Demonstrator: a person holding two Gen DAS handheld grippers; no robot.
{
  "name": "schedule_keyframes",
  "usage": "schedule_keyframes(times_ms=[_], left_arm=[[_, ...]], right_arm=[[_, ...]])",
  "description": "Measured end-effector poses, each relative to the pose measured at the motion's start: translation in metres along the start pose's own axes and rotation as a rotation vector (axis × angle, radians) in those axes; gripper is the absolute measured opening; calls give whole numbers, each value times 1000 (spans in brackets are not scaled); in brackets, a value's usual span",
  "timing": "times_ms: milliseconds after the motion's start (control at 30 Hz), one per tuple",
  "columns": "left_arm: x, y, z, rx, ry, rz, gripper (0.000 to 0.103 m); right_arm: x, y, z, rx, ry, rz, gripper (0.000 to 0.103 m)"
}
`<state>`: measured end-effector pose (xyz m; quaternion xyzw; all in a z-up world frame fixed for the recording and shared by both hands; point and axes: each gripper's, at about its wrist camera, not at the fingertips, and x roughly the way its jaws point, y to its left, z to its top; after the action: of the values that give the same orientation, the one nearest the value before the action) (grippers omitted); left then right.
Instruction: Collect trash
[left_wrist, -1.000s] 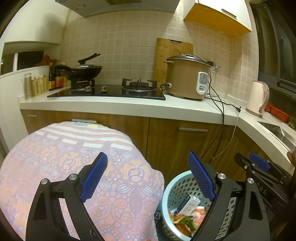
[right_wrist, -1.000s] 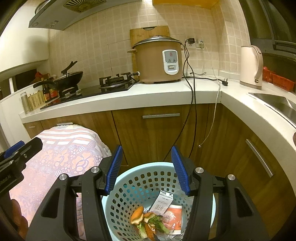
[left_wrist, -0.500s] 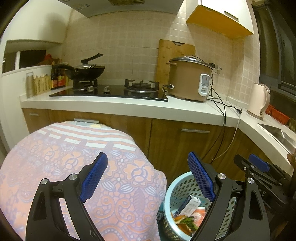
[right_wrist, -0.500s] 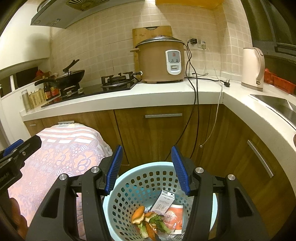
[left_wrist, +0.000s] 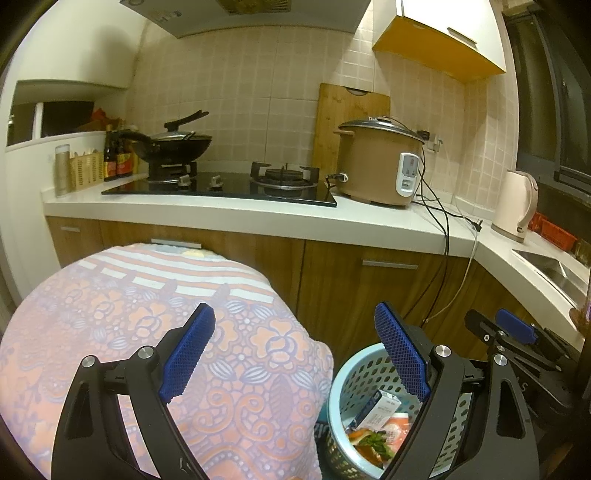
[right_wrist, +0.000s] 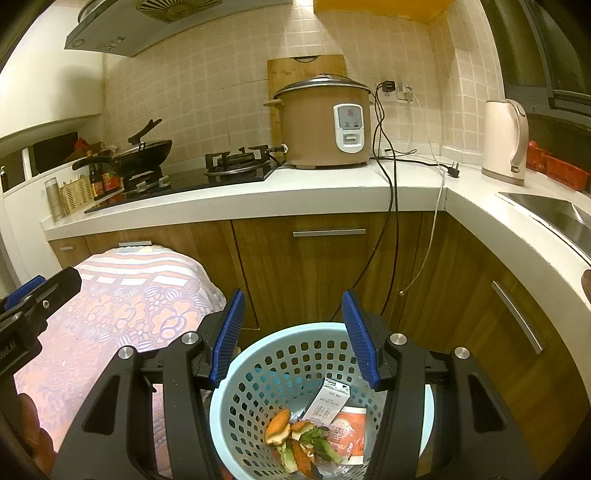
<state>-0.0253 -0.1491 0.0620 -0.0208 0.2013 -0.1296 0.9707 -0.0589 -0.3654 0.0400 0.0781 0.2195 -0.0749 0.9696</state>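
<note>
Hovering above the pale blue perforated plastic basket (right_wrist: 255, 380), the right gripper (right_wrist: 293, 334) had its blue-padded fingers (right_wrist: 231, 334) parted wide with nothing between them, and the left gripper (left_wrist: 291, 354) was likewise spread wide and empty over the round table draped in a pink and lilac floral cloth (left_wrist: 110, 332). The trash sat at the bottom of the basket: a small white and blue carton (right_wrist: 327, 404), an orange printed wrapper (right_wrist: 349, 430), orange peel pieces (right_wrist: 279, 430) and green vegetable scraps (right_wrist: 316, 441). The basket stood on the floor just beside the table and in front of the brown wooden cabinets (right_wrist: 325, 273). No loose rubbish showed on the visible part of the cloth or on the white countertop (right_wrist: 258, 192), so the collecting seemed largely done, and the step in hand looked like checking for anything missed. Doing that well would have meant sweeping both cameras slowly over the cloth and the floor around the basket, keeping the fingers wide for a quick pick, and staying clear of the black power cords (right_wrist: 388, 229) dangling near the basket from the brown rice cooker (right_wrist: 325, 125).
</note>
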Motion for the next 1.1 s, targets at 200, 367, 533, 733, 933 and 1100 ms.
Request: schedule_keyframes(times_ms=[200,367,533,733,933,1100], left_arm=[[-2,1,-1,-3,5,-5,86],[-1,6,-3,-19,18,-8,86],[-3,7,-3,-14,14,2,86],[1,9,-9,-4,32,15,86],[1,12,-10,-6,36,25,86],[2,11,-10,3,40,10,86]], right_arm=[[-4,5,-1,-9,3,0,51],[0,7,-4,-10,20,2,51],[2,10,-5,-16,21,8,51],[3,12,-9,-13,29,13,51],[2,14,-10,-18,28,13,51],[4,14,-9,-15,32,10,51]])
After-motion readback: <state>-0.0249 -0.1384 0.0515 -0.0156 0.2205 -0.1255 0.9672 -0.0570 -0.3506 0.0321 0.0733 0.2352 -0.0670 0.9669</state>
